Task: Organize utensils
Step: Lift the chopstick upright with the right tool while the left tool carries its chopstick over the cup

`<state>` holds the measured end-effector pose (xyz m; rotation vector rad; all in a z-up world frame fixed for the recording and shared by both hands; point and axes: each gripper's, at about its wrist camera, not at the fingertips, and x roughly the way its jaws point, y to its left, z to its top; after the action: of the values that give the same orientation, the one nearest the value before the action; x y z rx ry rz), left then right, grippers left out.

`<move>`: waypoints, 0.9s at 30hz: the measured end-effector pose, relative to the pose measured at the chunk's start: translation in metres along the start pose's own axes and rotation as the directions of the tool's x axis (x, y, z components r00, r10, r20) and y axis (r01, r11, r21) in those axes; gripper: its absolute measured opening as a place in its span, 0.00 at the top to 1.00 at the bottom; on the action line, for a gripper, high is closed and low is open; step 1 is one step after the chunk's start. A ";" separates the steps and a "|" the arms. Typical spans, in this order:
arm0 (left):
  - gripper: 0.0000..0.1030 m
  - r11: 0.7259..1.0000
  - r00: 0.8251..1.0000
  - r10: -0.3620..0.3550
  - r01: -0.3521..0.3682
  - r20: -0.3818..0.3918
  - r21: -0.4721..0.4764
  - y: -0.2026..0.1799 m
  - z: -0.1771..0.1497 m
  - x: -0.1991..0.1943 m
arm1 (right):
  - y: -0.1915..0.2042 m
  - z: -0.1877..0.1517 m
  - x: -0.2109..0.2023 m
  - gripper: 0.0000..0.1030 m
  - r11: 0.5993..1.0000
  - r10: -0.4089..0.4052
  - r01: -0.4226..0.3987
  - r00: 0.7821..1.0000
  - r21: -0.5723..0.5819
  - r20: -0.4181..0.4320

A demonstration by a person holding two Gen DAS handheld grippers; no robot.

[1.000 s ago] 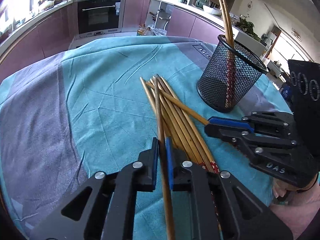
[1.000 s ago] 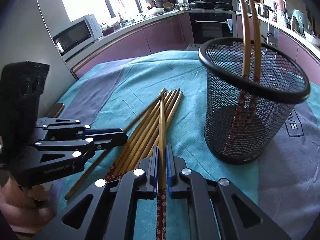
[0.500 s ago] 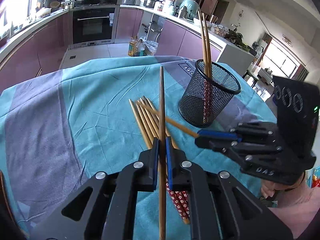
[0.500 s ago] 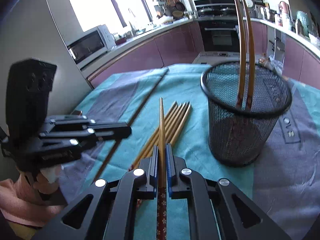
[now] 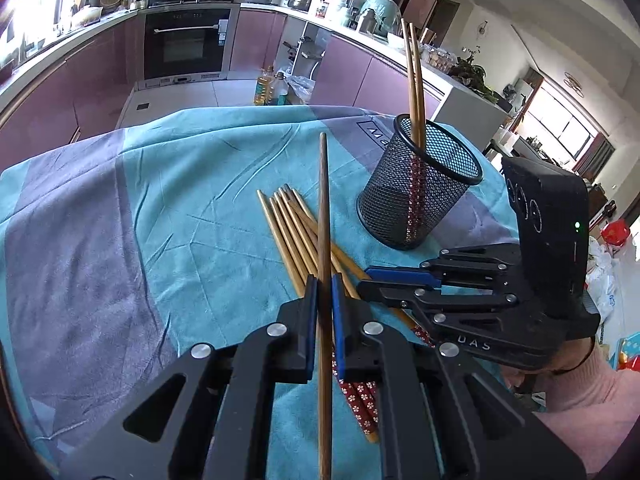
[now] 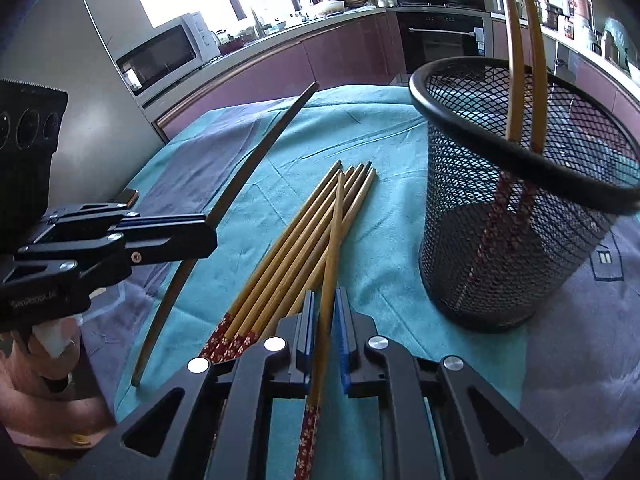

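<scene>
Grippers, left (image 5: 323,294) and right (image 6: 325,308), each pinch one chopstick (image 5: 324,208).

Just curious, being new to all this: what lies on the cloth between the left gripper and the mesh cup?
In the left wrist view, loose chopsticks lie between left gripper and mesh cup.

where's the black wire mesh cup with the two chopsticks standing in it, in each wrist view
Left wrist view: the black wire mesh cup stands right of centre, beyond the loose pile of bamboo chopsticks on the teal cloth.
Right wrist view: the cup fills the right side, close and large, right of the same pile.
Shared landmark: the built-in black oven behind the table.
</scene>
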<state>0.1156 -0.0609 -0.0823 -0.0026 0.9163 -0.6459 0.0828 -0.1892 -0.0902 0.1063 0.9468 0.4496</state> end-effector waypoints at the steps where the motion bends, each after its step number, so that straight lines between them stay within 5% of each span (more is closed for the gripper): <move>1: 0.93 1.000 1.000 -0.002 0.001 -0.001 -0.003 0.001 0.000 0.000 | -0.002 -0.001 -0.001 0.94 1.000 0.008 -0.008 1.000 0.008 0.003; 12: 0.93 0.995 0.992 -0.102 0.100 0.080 0.022 -0.013 0.018 -0.034 | -0.009 0.006 -0.087 0.94 0.999 0.030 -0.036 0.971 0.022 0.236; 24: 0.93 0.974 0.944 -0.225 0.210 0.244 0.083 -0.049 0.074 -0.084 | -0.032 0.040 -0.147 0.94 0.999 -0.014 -0.011 0.878 0.049 0.478; 27: 0.93 0.972 0.930 -0.233 0.217 0.284 0.088 -0.059 0.093 -0.088 | -0.041 0.053 -0.156 0.94 0.998 -0.038 0.004 0.837 0.062 0.545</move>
<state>0.1149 -0.0872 0.0562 -0.1531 0.6150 -0.8594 0.0612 -0.2856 0.0479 0.2638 0.3922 0.3415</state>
